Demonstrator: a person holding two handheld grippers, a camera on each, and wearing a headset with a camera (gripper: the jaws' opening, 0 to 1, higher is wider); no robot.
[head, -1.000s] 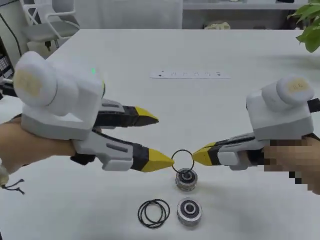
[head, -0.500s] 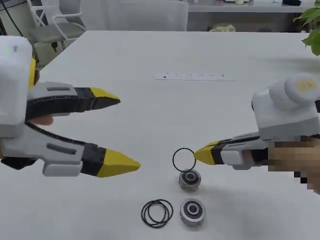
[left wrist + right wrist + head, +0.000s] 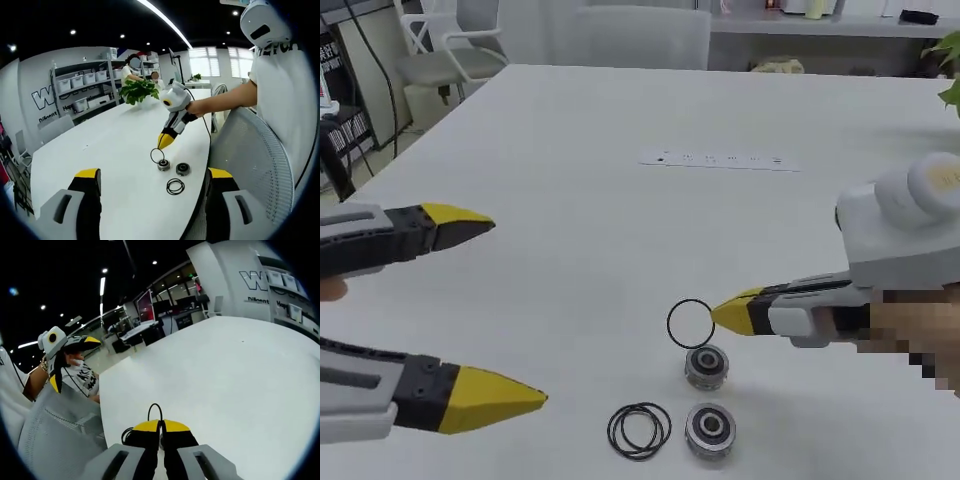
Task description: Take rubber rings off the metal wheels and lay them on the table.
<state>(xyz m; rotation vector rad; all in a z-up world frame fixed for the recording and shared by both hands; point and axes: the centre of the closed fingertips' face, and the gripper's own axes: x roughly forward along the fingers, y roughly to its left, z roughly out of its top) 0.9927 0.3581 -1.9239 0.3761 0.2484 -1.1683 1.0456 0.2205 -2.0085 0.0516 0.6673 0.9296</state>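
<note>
Right hand-held gripper (image 3: pixel 720 314) clamps a rubber ring (image 3: pixel 669 323) just above one metal wheel (image 3: pixel 706 366). Left hand-held gripper (image 3: pixel 520 312), at 9 o'clock, jaws wide apart (well clear of the wheel). Loose rings (image 3: pixel 639 430) lie on the worktop (image 3: pixel 620 200).

White power strip (image 3: pixel 718 160) lying flat, grey chair (image 3: pixel 640 38) behind it; potted plant (image 3: pixel 137 91) before storage shelves (image 3: pixel 82 87).

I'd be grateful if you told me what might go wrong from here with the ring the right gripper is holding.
The right gripper pinches the rubber ring only at its tips, so it may slip and spring away. It hangs just above the farther wheel; if caught there, pulling could drag or tip it. The left gripper is open and apart, so nothing steadies that wheel.
</note>
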